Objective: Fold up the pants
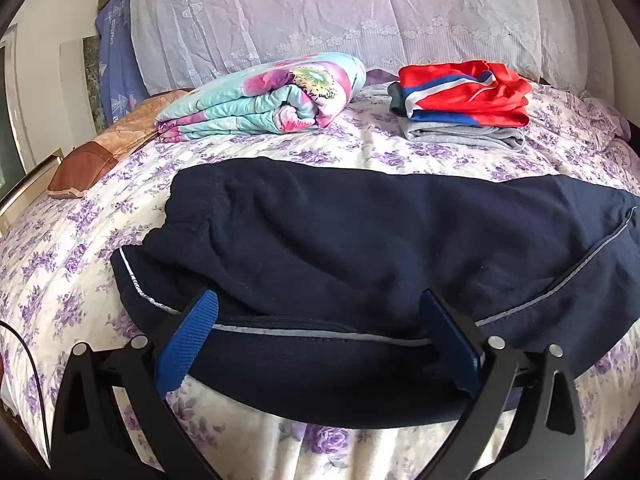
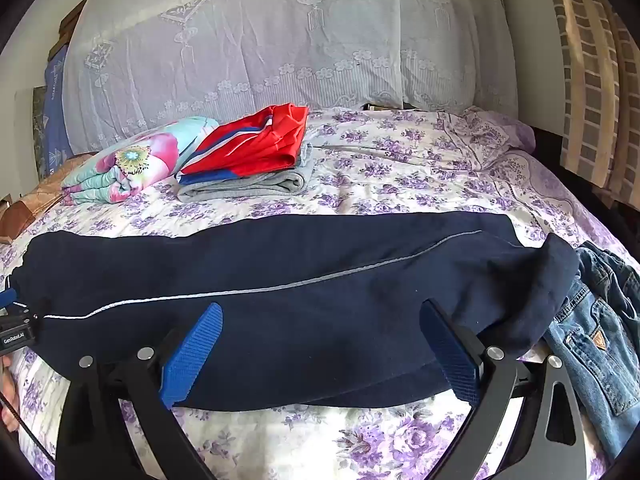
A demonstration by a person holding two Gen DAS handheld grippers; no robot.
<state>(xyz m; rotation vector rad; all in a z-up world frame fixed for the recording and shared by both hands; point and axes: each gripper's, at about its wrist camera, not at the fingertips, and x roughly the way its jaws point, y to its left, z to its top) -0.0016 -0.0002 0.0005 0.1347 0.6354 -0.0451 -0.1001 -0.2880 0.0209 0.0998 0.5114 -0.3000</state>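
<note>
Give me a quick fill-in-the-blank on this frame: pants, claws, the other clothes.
1. The navy pants lie on a bedspread printed with ____ flowers.
2. Both the left claw and the right claw have their jaws ____.
3. The red garment is stacked on a folded ____ one.
4. Near the right claw, beside the pants, lie blue ____.

Missing words: purple; open; grey; jeans

Long navy sweatpants (image 2: 280,292) lie flat across the floral-sheeted bed (image 2: 400,168); behind them a rolled flowery quilt (image 1: 264,96) sits left of a stacked red jersey on grey garment (image 1: 460,100); blue denim jeans (image 2: 600,344) lie right of the sweatpants.
</note>
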